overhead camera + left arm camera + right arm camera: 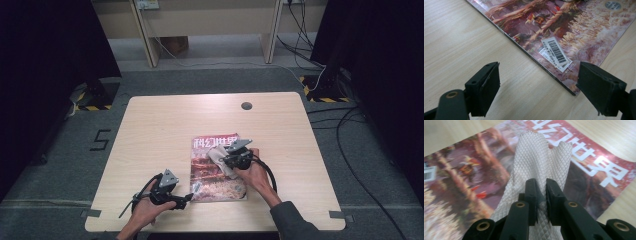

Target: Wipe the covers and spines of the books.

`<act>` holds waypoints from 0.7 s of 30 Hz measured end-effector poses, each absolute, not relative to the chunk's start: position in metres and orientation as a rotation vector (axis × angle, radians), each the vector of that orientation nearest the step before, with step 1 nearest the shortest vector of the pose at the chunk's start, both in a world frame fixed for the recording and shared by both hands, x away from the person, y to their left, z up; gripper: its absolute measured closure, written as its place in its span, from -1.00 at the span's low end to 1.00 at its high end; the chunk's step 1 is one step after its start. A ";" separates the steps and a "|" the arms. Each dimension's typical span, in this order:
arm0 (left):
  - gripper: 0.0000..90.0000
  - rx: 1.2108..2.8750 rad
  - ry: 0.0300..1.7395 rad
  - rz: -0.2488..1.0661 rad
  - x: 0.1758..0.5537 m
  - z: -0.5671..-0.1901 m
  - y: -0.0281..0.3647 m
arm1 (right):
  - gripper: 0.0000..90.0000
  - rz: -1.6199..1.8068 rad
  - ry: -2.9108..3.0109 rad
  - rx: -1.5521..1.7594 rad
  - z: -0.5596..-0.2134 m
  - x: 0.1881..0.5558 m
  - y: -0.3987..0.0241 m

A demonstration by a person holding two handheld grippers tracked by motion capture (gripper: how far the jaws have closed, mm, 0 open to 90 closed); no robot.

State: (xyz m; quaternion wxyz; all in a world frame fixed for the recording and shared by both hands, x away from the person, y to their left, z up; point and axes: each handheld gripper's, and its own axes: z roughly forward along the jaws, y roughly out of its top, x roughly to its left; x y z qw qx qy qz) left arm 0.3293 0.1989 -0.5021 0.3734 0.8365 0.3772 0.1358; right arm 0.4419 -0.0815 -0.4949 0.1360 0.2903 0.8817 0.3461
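A glossy magazine with a reddish-brown illustrated cover and white title characters (216,167) lies flat on the pale wooden table (160,130), toward the near edge and a little right of the middle; a white, diamond-textured cloth (537,165) rests on the upper part of its cover, just under the title. The right tool (231,159) has its jaws pinched together on a fold of that cloth, as the right gripper view shows plainly, so the cloth is already taken up and laid against the cover; whether any wiping stroke has been made the pictures cannot tell. The left tool (186,199) sits near the magazine's near-left corner with its jaws spread wide and nothing between them; in the left gripper view (539,90) the corner with the barcode sticker (556,52) lies just ahead of them, untouched. By my reading the work is at an early stage: cloth gripped and placed; most of the cover, down to the near edge, is left to go over, and the magazine is not yet steadied.
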 end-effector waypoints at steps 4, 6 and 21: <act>-0.57 2.139 0.966 0.361 0.330 -0.502 0.197 | 0.81 0.977 2.518 0.861 -0.495 0.455 -0.084; -0.56 2.153 0.961 0.366 0.330 -0.503 0.194 | 0.81 0.977 2.500 0.893 -0.495 0.461 -0.086; -0.58 2.183 0.939 0.384 0.337 -0.505 0.178 | 0.80 0.965 2.488 0.900 -0.495 0.473 -0.087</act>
